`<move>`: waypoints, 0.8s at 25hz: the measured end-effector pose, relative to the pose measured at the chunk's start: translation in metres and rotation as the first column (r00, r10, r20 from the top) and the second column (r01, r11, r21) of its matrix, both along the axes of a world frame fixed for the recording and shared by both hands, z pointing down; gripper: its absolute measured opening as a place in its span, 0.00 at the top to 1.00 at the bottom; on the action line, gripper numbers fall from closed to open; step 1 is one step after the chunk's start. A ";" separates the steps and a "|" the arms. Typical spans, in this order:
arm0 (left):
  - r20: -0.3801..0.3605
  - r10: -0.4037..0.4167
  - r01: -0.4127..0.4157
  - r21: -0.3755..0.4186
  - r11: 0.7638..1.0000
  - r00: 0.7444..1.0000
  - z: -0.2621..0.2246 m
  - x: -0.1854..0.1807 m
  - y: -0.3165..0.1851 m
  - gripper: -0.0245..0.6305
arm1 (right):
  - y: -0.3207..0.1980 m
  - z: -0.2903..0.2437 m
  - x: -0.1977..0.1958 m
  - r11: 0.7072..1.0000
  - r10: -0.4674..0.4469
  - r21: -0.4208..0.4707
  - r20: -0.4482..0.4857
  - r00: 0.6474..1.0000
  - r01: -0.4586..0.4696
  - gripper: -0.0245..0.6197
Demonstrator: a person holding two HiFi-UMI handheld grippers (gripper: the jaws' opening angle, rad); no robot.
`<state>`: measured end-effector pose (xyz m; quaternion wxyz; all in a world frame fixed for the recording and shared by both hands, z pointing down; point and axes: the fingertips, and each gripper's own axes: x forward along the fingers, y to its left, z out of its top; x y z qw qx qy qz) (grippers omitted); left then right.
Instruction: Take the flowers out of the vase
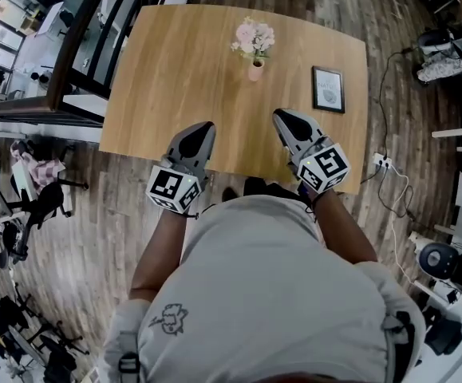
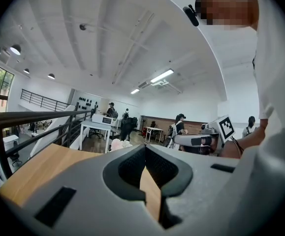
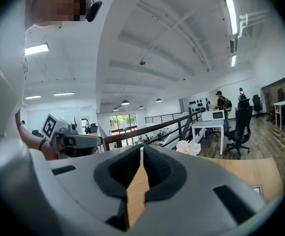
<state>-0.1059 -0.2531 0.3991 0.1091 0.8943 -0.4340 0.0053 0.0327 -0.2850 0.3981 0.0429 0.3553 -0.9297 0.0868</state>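
Note:
A small pink vase (image 1: 255,72) with pale pink flowers (image 1: 254,38) stands upright on the far middle of the wooden table (image 1: 175,70). Both grippers hover over the table's near edge, well short of the vase and pointing toward it. My left gripper (image 1: 203,126) is shut and empty; its view shows the tips (image 2: 145,147) meeting, with the flowers (image 2: 118,144) small beyond them. My right gripper (image 1: 282,116) holds nothing, and its jaws (image 3: 142,148) stand a narrow slit apart. The flowers (image 3: 189,147) lie ahead and to the right in the right gripper view.
A framed picture (image 1: 328,88) lies on the table right of the vase. A dark railing (image 1: 71,62) runs along the table's left side. A power strip with cables (image 1: 382,163) lies on the floor at right. Desks, chairs and people are farther off.

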 end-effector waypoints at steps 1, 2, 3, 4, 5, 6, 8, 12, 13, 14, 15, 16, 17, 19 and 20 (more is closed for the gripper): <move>0.001 -0.005 0.005 -0.009 1.000 1.000 0.003 0.001 -0.006 0.96 | -0.009 0.005 0.001 1.000 -0.003 -0.014 -0.003 1.000 0.003 0.92; 0.003 -0.009 0.009 -0.017 1.000 1.000 0.006 0.003 -0.012 0.96 | -0.017 0.011 0.001 1.000 -0.005 -0.028 -0.005 1.000 0.005 0.91; 0.007 -0.012 0.012 -0.024 1.000 1.000 0.009 0.005 -0.018 0.96 | -0.026 0.017 0.001 0.999 -0.005 -0.042 -0.008 1.000 0.005 0.90; 0.009 -0.014 0.015 -0.031 0.999 1.000 0.012 0.006 -0.025 0.96 | -0.035 0.023 0.002 0.998 -0.004 -0.056 -0.010 1.000 0.004 0.88; 0.009 -0.016 0.017 -0.038 0.999 1.000 0.016 0.007 -0.031 0.96 | -0.043 0.029 0.003 0.998 -0.003 -0.069 -0.012 1.000 0.002 0.87; 0.007 -0.018 0.018 -0.045 0.999 1.000 0.019 0.009 -0.037 0.96 | -0.051 0.035 0.004 0.997 -0.002 -0.081 -0.016 1.000 0.001 0.86; 0.008 -0.025 0.026 -0.063 0.998 1.000 0.027 0.011 -0.049 0.96 | -0.066 0.048 0.007 0.995 -0.001 -0.103 -0.028 1.000 -0.001 0.83; 0.037 -0.039 0.043 -0.104 0.994 0.999 0.044 0.018 -0.074 0.96 | -0.097 0.070 0.011 0.992 -0.002 -0.130 -0.058 0.998 -0.005 0.78; 0.041 -0.037 0.042 -0.112 0.993 0.998 0.048 0.019 -0.079 0.96 | -0.105 0.077 0.011 0.991 -0.003 -0.134 -0.070 0.998 -0.007 0.76; 0.044 -0.036 0.041 -0.121 0.992 0.998 0.053 0.020 -0.085 0.96 | -0.112 0.084 0.010 0.990 -0.003 -0.141 -0.081 0.997 -0.009 0.75; 0.046 -0.036 0.041 -0.130 0.991 0.998 0.058 0.020 -0.090 0.96 | -0.120 0.092 0.009 0.989 -0.003 -0.150 -0.090 0.996 -0.011 0.73; 0.047 -0.036 0.042 -0.138 0.990 0.998 0.063 0.021 -0.095 0.96 | -0.128 0.099 0.008 0.987 -0.004 -0.157 -0.099 0.995 -0.011 0.72; 0.049 -0.036 0.043 -0.145 0.988 0.998 0.067 0.021 -0.100 0.96 | -0.135 0.106 0.006 0.987 -0.008 -0.162 -0.110 0.994 -0.010 0.72; 0.054 -0.031 0.039 -0.155 0.987 0.998 0.074 0.024 -0.112 0.96 | -0.151 0.121 0.003 0.986 -0.016 -0.169 -0.133 0.991 -0.007 0.71; 0.056 -0.026 0.035 -0.157 0.987 0.998 0.078 0.026 -0.118 0.96 | -0.159 0.130 0.002 0.985 -0.020 -0.175 -0.143 0.990 -0.006 0.71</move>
